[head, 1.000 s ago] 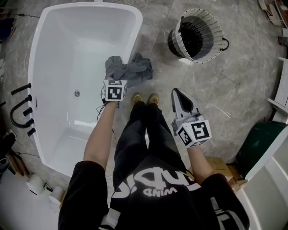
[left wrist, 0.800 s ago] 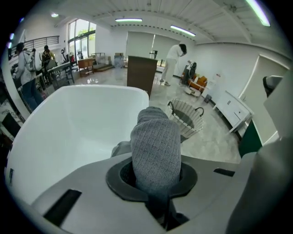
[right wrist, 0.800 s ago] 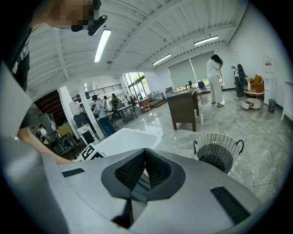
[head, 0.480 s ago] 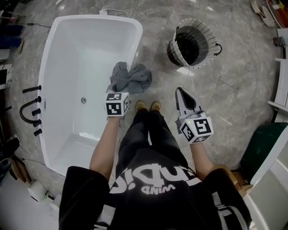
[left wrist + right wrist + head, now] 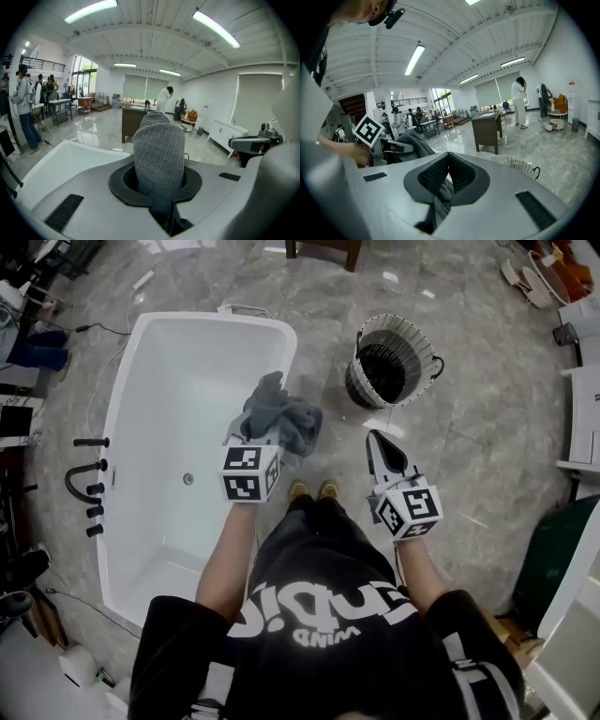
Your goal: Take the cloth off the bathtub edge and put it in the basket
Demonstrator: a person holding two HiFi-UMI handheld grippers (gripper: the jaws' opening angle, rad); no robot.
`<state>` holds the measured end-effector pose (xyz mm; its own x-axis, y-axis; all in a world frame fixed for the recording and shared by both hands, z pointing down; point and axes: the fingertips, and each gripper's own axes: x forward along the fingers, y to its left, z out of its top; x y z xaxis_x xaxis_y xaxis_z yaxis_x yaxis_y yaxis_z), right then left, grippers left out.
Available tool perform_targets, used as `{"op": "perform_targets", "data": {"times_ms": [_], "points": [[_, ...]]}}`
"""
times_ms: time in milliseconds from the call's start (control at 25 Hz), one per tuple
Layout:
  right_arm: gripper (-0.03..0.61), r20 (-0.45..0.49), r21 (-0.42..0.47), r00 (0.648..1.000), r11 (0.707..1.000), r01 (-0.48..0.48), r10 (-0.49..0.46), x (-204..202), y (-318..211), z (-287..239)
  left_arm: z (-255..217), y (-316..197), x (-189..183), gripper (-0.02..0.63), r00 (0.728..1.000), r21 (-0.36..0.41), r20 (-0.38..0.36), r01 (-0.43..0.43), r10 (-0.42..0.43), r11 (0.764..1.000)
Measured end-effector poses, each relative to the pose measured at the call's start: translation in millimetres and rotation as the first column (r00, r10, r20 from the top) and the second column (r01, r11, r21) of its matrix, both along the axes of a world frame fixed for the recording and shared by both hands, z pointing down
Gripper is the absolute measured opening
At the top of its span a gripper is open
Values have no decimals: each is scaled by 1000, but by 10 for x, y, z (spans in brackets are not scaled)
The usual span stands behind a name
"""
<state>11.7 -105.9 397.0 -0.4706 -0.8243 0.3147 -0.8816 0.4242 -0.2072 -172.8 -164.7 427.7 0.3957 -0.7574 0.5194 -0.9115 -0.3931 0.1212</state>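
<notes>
A grey cloth (image 5: pixel 286 418) hangs bunched from my left gripper (image 5: pixel 255 439), lifted clear of the white bathtub's right rim (image 5: pixel 292 362). In the left gripper view the cloth (image 5: pixel 158 150) fills the gap between the jaws and stands up out of them; the jaws are shut on it. The round wire basket (image 5: pixel 394 360) with a dark inside stands on the floor to the upper right, apart from both grippers. My right gripper (image 5: pixel 378 439) is level with the left one, pointing toward the basket, its jaws meeting at the tip with nothing in them. From the right gripper view the basket (image 5: pixel 520 167) lies just ahead.
A black faucet set (image 5: pixel 86 491) stands by the tub's left side. A dark wooden table (image 5: pixel 323 247) is at the top edge, with white furniture (image 5: pixel 581 418) and a green object (image 5: pixel 562 549) at the right. People stand in the far room. My feet (image 5: pixel 314 489) are beside the tub.
Both grippers have risen, the left one more. The cloth has come up off the bathtub edge with the left gripper and now hangs in the air.
</notes>
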Motion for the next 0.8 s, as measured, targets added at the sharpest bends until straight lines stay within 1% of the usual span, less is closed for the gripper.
{"op": "perform_targets", "data": {"times_ms": [80,160,280,360,600,800], "points": [[14,3,27,1000,1000,-7,7,9,-12,-171,-367,-57,75,61,1000,61,-19,-11,12,998],[14,6,57,1000,998,-19,19,27,-39,-330,-737,-127,153,61,999,131,-34,-26,31,991],[14,10,98,999,994,-40,39,65,-57,-523,-1248,-206,275,61,996,228,-53,-56,70,972],[14,8,119,999,991,-53,52,104,-44,-608,-1529,-242,366,61,993,278,-65,-79,101,957],[14,11,165,996,982,-93,92,178,-37,-826,-2129,-364,605,61,982,374,-69,-137,175,917],[14,13,179,991,975,-133,133,264,-6,-887,-2311,-375,780,61,970,406,-94,-169,225,898]]}}
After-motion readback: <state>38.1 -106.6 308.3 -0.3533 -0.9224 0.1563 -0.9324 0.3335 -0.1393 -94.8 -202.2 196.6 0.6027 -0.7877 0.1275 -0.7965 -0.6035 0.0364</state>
